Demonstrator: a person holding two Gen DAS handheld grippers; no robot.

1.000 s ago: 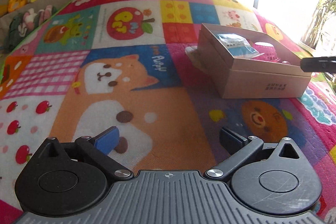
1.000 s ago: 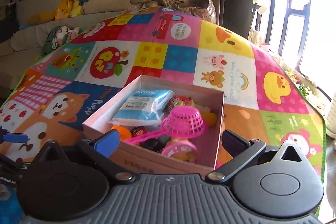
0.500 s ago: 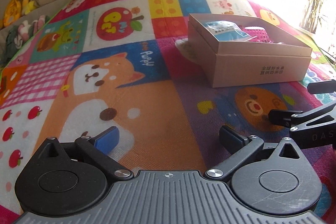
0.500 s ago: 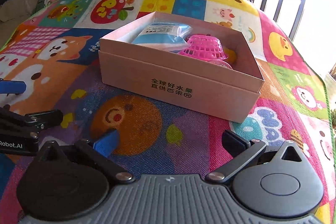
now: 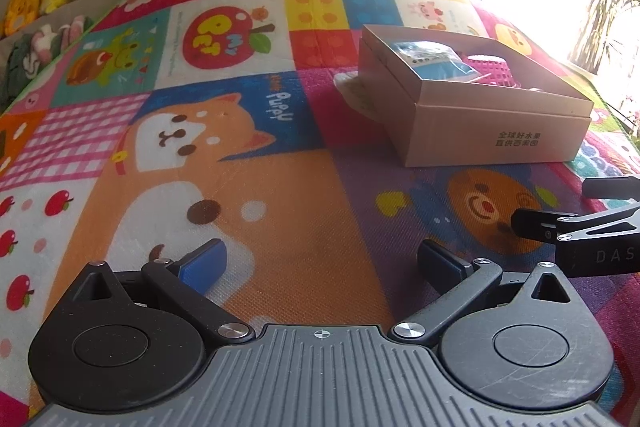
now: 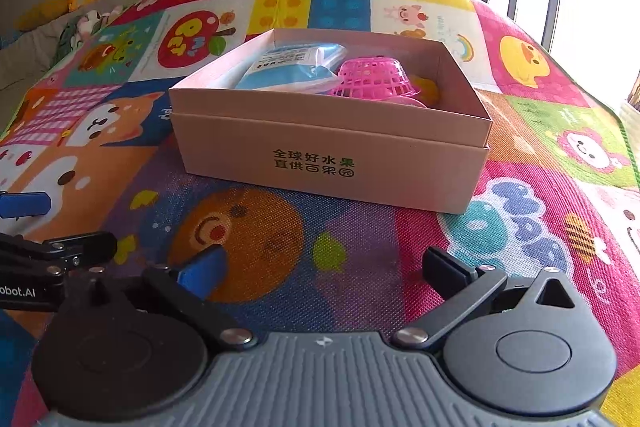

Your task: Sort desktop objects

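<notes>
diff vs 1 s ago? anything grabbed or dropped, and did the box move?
The right gripper pulled back and down from above the cardboard box to low over the play mat in front of it, beside the left gripper. Nothing was taken hold of or let go; both are open and empty. The box, the blue packet and the pink basket stayed as they were.

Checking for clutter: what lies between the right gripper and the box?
Only bare play mat with its bear picture lies between the right gripper and the box, as the right wrist view shows.
</notes>
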